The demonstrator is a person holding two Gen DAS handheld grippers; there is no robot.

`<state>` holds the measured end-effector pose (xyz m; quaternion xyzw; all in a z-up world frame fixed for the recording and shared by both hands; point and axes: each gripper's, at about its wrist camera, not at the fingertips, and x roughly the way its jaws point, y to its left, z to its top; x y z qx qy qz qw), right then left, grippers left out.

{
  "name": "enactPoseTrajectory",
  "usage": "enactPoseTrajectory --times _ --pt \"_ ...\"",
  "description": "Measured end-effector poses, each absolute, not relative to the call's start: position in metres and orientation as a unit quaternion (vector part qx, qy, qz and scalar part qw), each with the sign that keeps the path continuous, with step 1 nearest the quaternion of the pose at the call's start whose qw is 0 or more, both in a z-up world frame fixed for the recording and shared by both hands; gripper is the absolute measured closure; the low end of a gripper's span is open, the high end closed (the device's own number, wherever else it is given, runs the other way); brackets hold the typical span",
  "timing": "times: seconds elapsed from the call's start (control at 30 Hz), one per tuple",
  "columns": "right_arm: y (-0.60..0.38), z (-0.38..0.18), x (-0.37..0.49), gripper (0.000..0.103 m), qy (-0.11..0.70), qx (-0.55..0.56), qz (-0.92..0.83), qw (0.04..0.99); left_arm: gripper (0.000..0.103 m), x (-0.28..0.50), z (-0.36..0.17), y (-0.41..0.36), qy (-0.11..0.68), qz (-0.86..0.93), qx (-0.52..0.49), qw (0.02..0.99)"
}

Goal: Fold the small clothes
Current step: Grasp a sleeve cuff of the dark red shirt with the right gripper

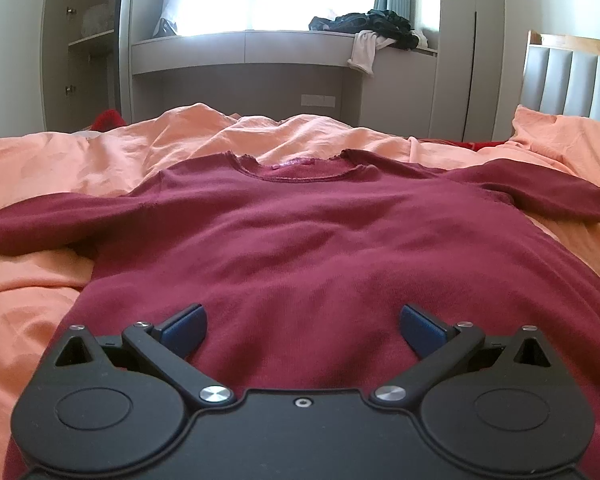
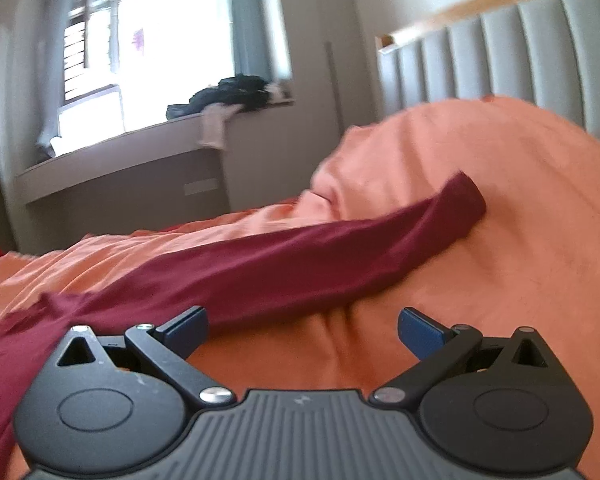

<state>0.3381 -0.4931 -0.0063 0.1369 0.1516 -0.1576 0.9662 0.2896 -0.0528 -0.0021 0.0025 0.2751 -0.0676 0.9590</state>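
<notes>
Orange bedding (image 1: pixel 40 280) spreads beneath both my tools, and my left gripper (image 1: pixel 303 330) hangs wide open, gripping nothing, over the hem of the maroon sweater (image 1: pixel 300 240) lying flat ahead between its jaws. My right gripper (image 2: pixel 303 330) also gapes empty; the sweater's sleeve (image 2: pixel 320 248) runs from beside its left jaw out beyond toward the grey headboard (image 2: pixel 520 52).

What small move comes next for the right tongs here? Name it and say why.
Probably ease the right tongs forward onto the sleeve and close on it, to fold it across the sweater's body. Both tongs are open and hold nothing; the maroon sweater lies spread flat on the orange bedding, with that sleeve stretched out just ahead of the right tongs.
</notes>
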Motion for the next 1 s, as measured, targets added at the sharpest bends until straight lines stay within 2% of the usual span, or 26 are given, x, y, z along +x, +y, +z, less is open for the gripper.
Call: enactPoseTrajectory --times 0.47,0.53,0.73,0.8,0.87,0.9,1.0 --pt "-0.57 -0.019 0.361 0.0 0.112 0.22 -0.205 0.947 0.0 0.292 -0.01 -0.046 0.273 -0.08 -0.024 0.958" --pt "-0.581 -0.018 0.365 0.006 0.101 0.224 -0.218 0.944 0.0 0.292 -0.011 -0.045 0.272 -0.08 -0.024 0.959" --pt "-0.617 -0.019 0.388 0.029 0.085 0.238 -0.28 0.926 0.0 0.293 -0.012 -0.045 0.27 -0.081 -0.025 0.959" --pt "-0.62 -0.019 0.396 0.051 0.092 0.219 -0.3 0.924 0.0 0.293 -0.013 -0.044 0.27 -0.081 -0.026 0.959" --pt "-0.623 -0.018 0.404 0.067 0.098 0.204 -0.317 0.921 0.0 0.293 -0.013 -0.045 0.27 -0.081 -0.026 0.959" --pt "-0.624 -0.016 0.406 0.079 0.099 0.203 -0.315 0.922 0.0 0.293 -0.013 -0.045 0.27 -0.081 -0.026 0.959" --pt "-0.615 -0.002 0.41 0.09 0.098 0.183 -0.308 0.928 0.0 0.293 -0.013 -0.045 0.269 -0.082 -0.028 0.959"
